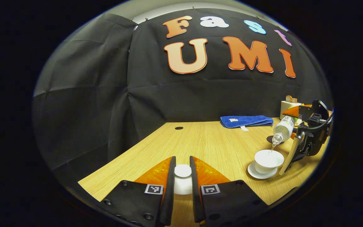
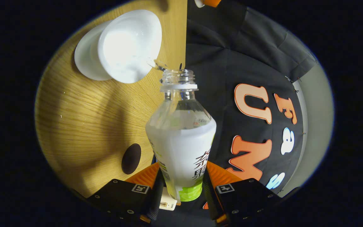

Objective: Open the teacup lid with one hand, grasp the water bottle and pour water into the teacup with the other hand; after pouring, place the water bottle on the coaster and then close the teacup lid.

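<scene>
My left gripper [image 1: 183,171] is shut on the white teacup lid [image 1: 182,176], held low over the near side of the wooden table [image 1: 206,142]. At the right, the open white teacup [image 1: 268,159] stands on its saucer [image 1: 258,173]. My right gripper [image 2: 181,186] is shut on the uncapped water bottle [image 2: 181,142], tipped on its side so its mouth is over the teacup [image 2: 128,44]. A thin stream of water falls from the bottle [image 1: 283,128] into the cup. The dark round coaster [image 2: 131,158] lies on the table behind the cup.
A folded blue towel [image 1: 246,120] lies at the table's far side. A white holder [image 1: 288,107] stands at the far right corner. A small dark hole [image 1: 178,128] marks the tabletop near the back wall.
</scene>
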`<state>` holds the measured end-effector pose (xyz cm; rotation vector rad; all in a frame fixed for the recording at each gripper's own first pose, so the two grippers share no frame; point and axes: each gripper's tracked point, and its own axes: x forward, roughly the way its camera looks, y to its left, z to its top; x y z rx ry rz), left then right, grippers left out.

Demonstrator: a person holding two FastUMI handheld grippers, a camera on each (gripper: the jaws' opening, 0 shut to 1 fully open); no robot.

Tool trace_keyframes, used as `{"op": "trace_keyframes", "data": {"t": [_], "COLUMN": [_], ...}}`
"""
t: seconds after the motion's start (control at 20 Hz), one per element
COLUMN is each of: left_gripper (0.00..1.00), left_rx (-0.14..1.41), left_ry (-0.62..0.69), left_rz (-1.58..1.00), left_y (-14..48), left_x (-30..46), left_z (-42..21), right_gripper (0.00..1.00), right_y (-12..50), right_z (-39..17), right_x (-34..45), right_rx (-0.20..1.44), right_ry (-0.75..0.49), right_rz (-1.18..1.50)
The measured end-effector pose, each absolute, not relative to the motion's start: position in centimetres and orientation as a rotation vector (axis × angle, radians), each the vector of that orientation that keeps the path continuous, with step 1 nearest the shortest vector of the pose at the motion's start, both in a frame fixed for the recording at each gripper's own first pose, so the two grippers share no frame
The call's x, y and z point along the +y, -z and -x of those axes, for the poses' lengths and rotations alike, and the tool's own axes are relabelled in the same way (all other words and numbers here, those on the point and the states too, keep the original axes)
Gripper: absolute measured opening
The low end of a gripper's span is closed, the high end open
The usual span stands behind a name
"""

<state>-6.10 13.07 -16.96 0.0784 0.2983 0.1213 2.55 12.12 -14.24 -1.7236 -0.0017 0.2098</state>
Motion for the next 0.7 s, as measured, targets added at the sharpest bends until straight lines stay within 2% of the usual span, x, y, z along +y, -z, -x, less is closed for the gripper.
{"op": "trace_keyframes", "data": {"t": [0.15,0.2,0.25,0.7], "left_gripper": [0.29,0.3,0.29,0.3], "left_rx": [0.295,0.293,0.292,0.301], "left_ry": [-0.126,-0.125,-0.125,-0.118], "left_rz": [-0.084,-0.083,-0.083,-0.083], "left_y": [16.5,16.4,16.3,16.7], "left_x": [13.4,13.4,13.3,13.1], "left_z": [6.2,6.2,6.2,6.4], "right_gripper": [0.62,0.65,0.62,0.62], "right_y": [14.1,14.1,14.0,13.5], "right_z": [-2.3,-2.3,-2.2,-0.8], "right_x": [12.5,12.5,12.6,13.9], "right_rx": [-0.034,-0.042,-0.055,-0.192], "right_ry": [-0.204,-0.198,-0.192,-0.116], "right_rz": [1.754,1.764,1.772,1.846]}}
